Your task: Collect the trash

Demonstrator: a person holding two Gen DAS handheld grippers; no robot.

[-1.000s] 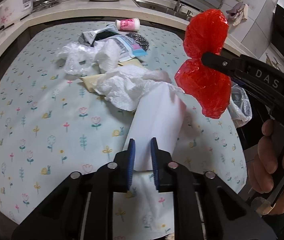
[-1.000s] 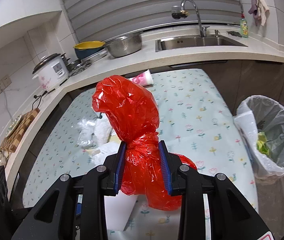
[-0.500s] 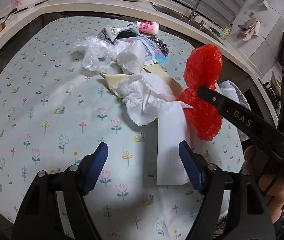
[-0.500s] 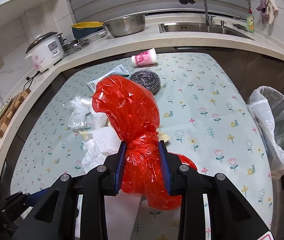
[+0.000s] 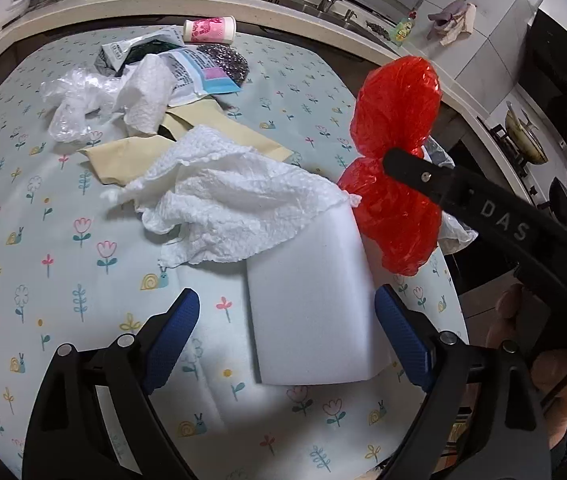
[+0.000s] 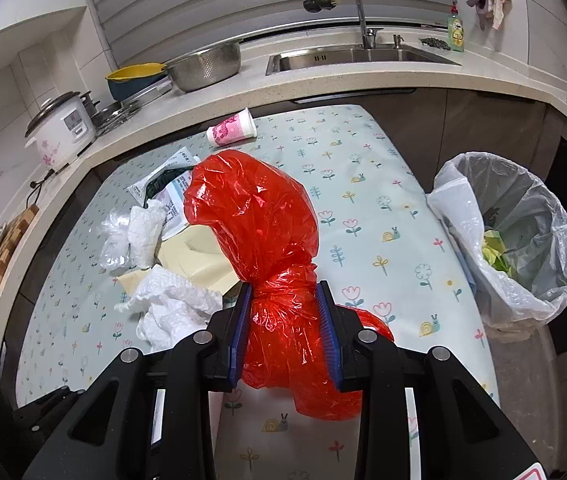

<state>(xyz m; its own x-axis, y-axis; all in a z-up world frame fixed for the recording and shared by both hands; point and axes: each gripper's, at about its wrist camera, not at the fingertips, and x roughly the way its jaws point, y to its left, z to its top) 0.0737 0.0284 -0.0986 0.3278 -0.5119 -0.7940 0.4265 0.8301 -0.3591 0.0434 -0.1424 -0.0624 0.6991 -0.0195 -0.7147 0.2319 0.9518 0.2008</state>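
My left gripper (image 5: pixel 285 304) hovers low over the flowered table, its jaws opening wide. A flat white sheet (image 5: pixel 315 300) lies on the cloth between them, and neither pad presses on it. A crumpled paper towel (image 5: pixel 227 200) covers the sheet's far end. My right gripper (image 6: pixel 283 300) is shut on the pinched neck of a red plastic bag (image 6: pixel 259 216). The left wrist view shows the red bag (image 5: pixel 399 120) hanging just right of the sheet. A lined trash bin (image 6: pixel 543 216) stands off the table's right edge.
More litter lies farther back: yellowish paper (image 5: pixel 131 156), clear plastic wrap (image 5: pixel 71 100), a second paper wad (image 5: pixel 145 92), printed packets (image 5: pixel 199 76), a steel scourer (image 5: pixel 223 64) and a tipped pink cup (image 6: pixel 231 130). Behind runs a counter with a sink (image 6: pixel 363 58) and rice cooker (image 6: pixel 59 128).
The left gripper, earlier shut on the white sheet, has opened wide and the sheet now lies flat on the table. Both grippers have come down closer to the table. The right still holds the bag.
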